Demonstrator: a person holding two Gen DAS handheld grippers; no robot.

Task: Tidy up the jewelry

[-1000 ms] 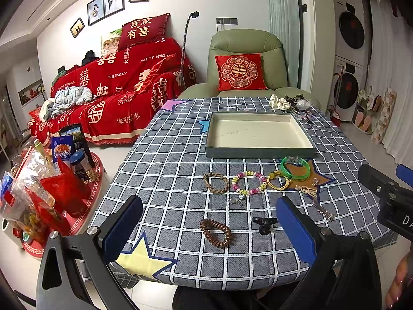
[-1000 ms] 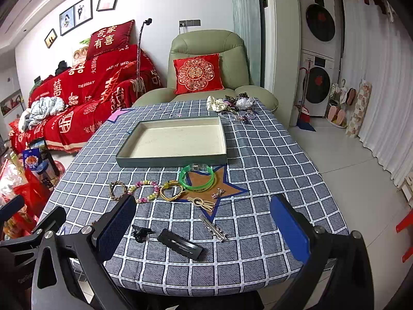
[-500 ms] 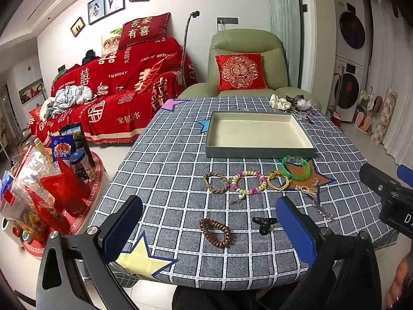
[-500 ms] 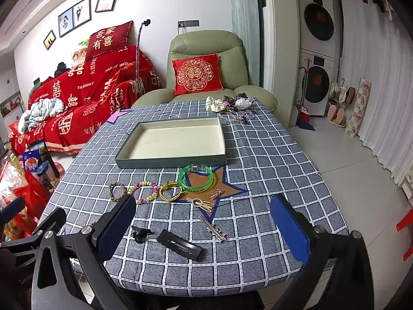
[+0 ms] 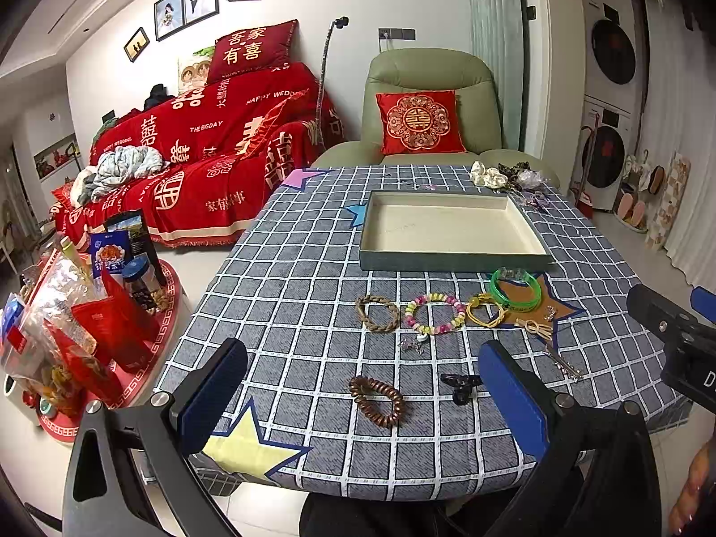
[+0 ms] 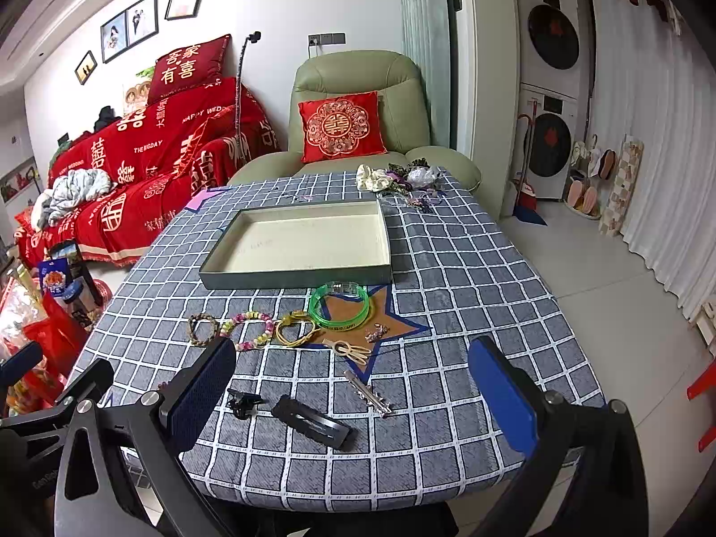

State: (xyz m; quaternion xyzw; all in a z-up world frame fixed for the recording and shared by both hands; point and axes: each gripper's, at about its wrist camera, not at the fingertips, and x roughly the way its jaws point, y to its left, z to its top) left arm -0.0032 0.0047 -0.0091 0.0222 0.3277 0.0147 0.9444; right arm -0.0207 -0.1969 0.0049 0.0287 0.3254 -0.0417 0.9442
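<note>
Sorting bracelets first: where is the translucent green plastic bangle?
The translucent green plastic bangle lies on the brown star patch, just before the grey shallow tray, right of the yellow cord bracelet.

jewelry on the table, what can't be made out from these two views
- Brown coil bracelet: seen in the left wrist view only; the right wrist view does not show it.
- Small charms on the star patch: too small to identify in either view.
- Pile of scrunchies at the far table edge: too distant and tangled to count.
- Printed text on the green bangle: too small to read.
- Tray: interior looks bare; faint marks unclear.
</note>
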